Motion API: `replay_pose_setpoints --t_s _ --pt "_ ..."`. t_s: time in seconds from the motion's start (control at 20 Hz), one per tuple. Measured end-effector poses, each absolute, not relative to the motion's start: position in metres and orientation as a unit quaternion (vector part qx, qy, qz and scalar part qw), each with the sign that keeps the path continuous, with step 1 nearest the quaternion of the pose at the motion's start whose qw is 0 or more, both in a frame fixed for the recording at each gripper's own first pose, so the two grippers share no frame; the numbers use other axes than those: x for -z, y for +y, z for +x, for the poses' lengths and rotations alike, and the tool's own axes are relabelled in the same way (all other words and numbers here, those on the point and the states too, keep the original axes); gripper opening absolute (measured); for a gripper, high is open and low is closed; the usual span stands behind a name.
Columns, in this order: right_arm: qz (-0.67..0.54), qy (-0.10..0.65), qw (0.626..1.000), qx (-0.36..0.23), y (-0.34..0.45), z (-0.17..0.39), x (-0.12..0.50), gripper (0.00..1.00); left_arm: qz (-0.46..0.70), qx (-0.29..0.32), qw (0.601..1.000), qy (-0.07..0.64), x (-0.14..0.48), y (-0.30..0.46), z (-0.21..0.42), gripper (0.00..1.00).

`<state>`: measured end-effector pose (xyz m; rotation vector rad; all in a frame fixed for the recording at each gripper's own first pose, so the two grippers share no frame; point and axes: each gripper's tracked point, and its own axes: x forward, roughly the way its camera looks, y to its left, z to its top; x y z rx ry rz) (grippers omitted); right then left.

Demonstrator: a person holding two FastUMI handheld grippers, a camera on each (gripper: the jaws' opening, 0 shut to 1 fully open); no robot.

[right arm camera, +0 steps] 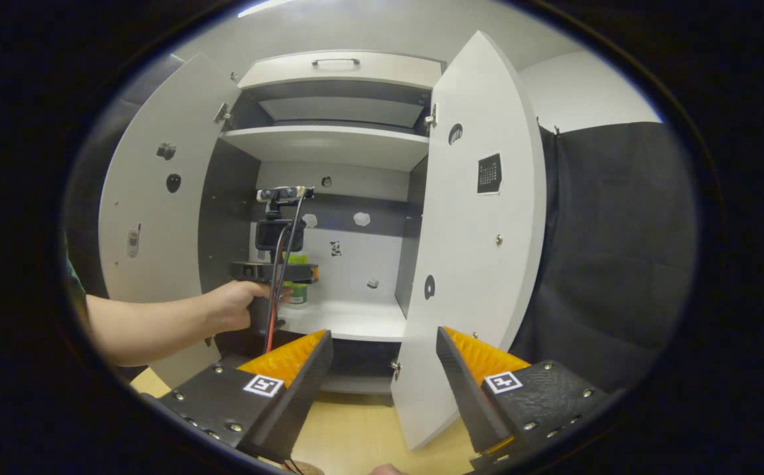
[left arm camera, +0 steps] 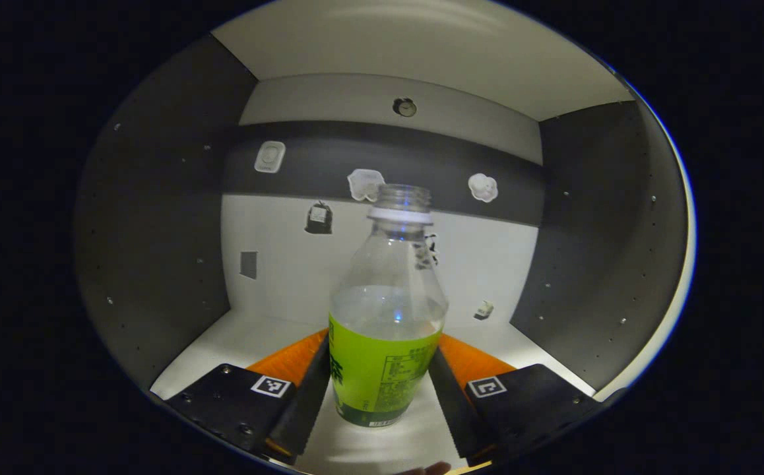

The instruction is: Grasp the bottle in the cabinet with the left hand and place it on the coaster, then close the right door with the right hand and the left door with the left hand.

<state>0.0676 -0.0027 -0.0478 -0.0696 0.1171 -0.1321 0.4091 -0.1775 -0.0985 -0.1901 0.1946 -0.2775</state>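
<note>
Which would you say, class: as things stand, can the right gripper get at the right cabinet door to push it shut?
Probably yes. The right gripper is open and holds nothing, and the right door stands swung wide just ahead of its fingers, with nothing between them. The left gripper is busy inside the cabinet, off to the side.

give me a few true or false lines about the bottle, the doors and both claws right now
1. The bottle stands upright on the cabinet shelf. True.
2. The bottle has its cap on. False: the threaded neck is bare and open.
3. The left claw has a finger on each side of the bottle's green label. True.
4. Both cabinet doors are shut. False: the left door and the right door both stand open.
5. The right claw grips the right door. False: it is open, holds nothing, and sits apart from the door.
</note>
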Motion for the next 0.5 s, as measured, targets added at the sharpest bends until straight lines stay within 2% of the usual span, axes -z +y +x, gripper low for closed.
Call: replay_pose_setpoints --t_s 0.2,0.5 --pt "-0.021 0.062 0.996 0.057 -0.003 0.053 0.05 0.95 -0.146 0.199 0.964 0.095 0.082 -0.19 0.373 0.8" --pt "-0.004 0.055 0.998 0.038 -0.002 0.028 0.05 0.95 -0.065 0.197 0.977 0.04 0.053 -0.171 0.31 0.79"
